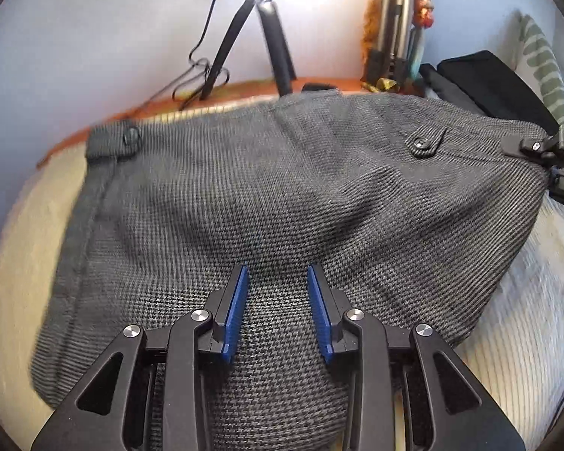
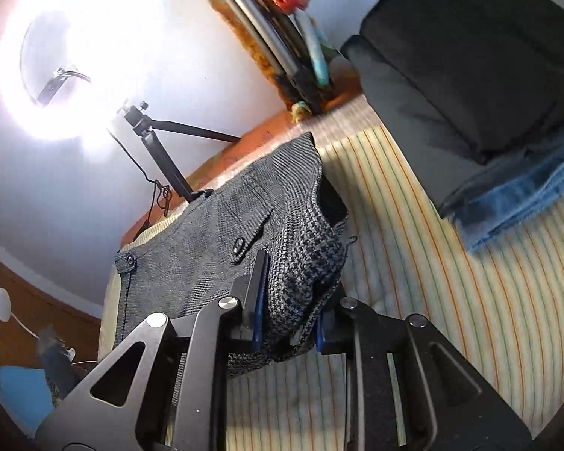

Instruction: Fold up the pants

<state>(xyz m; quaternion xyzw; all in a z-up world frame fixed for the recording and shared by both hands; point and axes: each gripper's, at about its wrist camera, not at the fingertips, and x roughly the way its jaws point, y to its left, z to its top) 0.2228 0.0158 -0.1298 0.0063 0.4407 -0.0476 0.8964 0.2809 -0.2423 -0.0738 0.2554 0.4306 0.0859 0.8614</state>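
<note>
Grey houndstooth pants [image 1: 282, 195] lie spread on the striped bed, waistband away from me, with a button tab [image 1: 425, 143] on the back pocket. My left gripper [image 1: 278, 274] is over the pants with a hump of the cloth between its blue pads; the jaws stand apart, so whether they clamp it is unclear. My right gripper [image 2: 293, 282] is shut on a bunched edge of the pants [image 2: 304, 263] and lifts it off the bed. It shows at the right edge of the left wrist view [image 1: 545, 150].
A tripod [image 1: 259, 37] with a ring light [image 2: 67, 60] stands at the bed's far edge by the wall. Folded dark clothes [image 2: 470, 56] and blue jeans [image 2: 526, 203] lie stacked on the striped bedcover [image 2: 451, 282]. A pillow [image 1: 545, 67] lies at the far right.
</note>
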